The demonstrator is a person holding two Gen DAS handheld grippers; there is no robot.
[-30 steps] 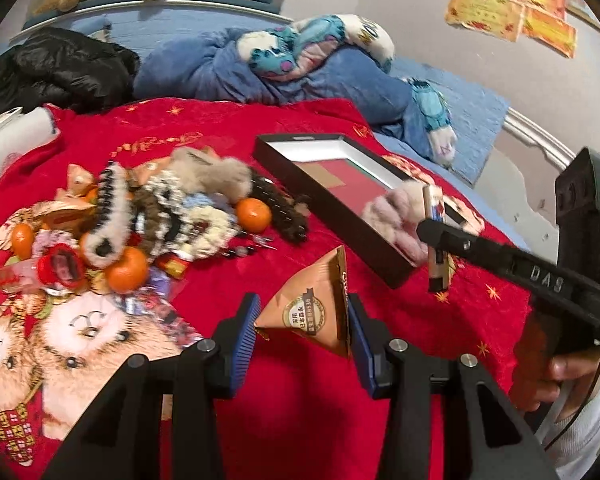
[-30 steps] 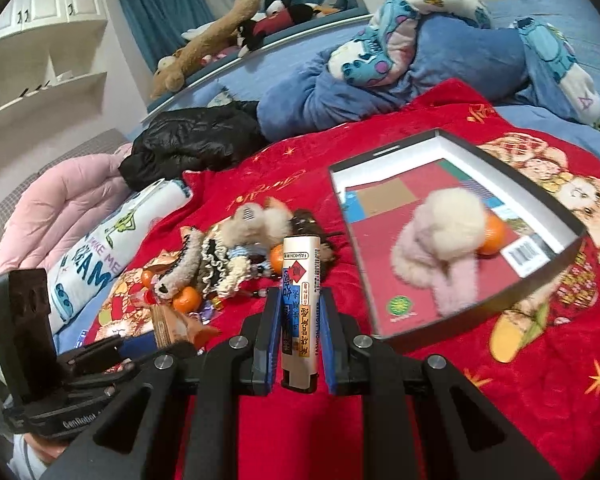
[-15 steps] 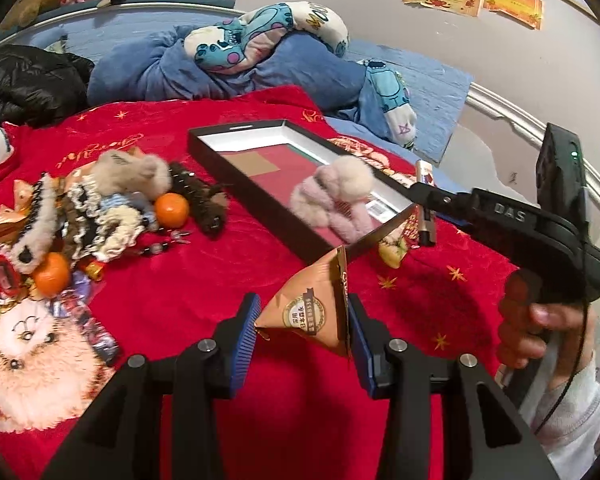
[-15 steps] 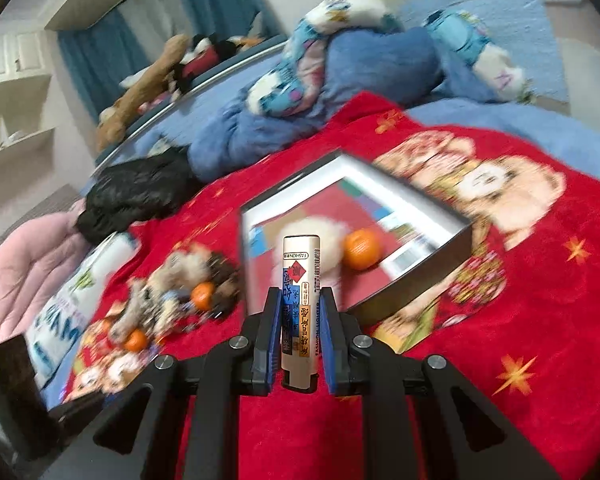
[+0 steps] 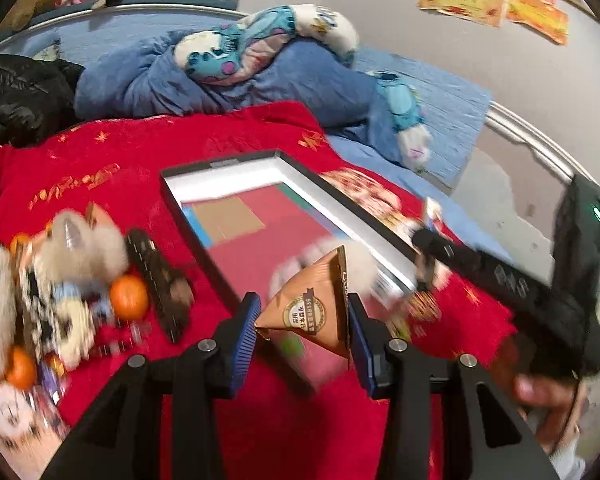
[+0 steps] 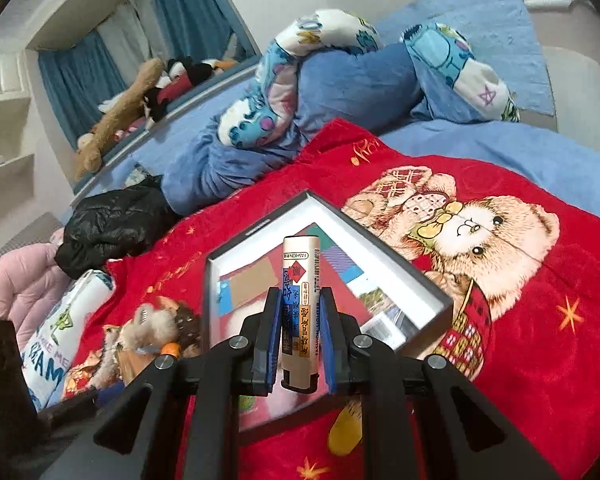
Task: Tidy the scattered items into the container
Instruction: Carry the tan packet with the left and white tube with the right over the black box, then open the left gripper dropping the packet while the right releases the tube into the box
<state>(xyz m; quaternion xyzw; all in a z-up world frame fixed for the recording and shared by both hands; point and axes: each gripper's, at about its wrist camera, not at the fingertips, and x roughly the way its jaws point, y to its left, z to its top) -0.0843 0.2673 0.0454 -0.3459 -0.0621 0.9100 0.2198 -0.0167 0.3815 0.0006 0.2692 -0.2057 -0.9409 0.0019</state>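
You were working over a bed spread with a red bear-print blanket (image 6: 499,320), blue bedding and plush toys heaped behind it. The shallow black box (image 5: 204,224) lay open on that soft blanket, and both your loads hung just in front of its near edge.

Your left gripper (image 5: 303,326) was closed about a third of the way on a brown pyramid-shaped packet (image 5: 311,308), pinched at its side faces. Your right gripper (image 6: 298,344) was clamped nearly shut on a slim lighter (image 6: 300,300), standing upright between the pads.

The risks, as I judge them: the packet was soft and tapered, so it could have squirted out of the pads before clearing the rim. The two grippers sat close together at one corner and might have knocked each other. A push on the wall could have tipped the box on the yielding blanket, spilling the fluffy pink item (image 5: 359,264) inside. Oranges (image 5: 128,297) and the remaining clutter waited left of the box.
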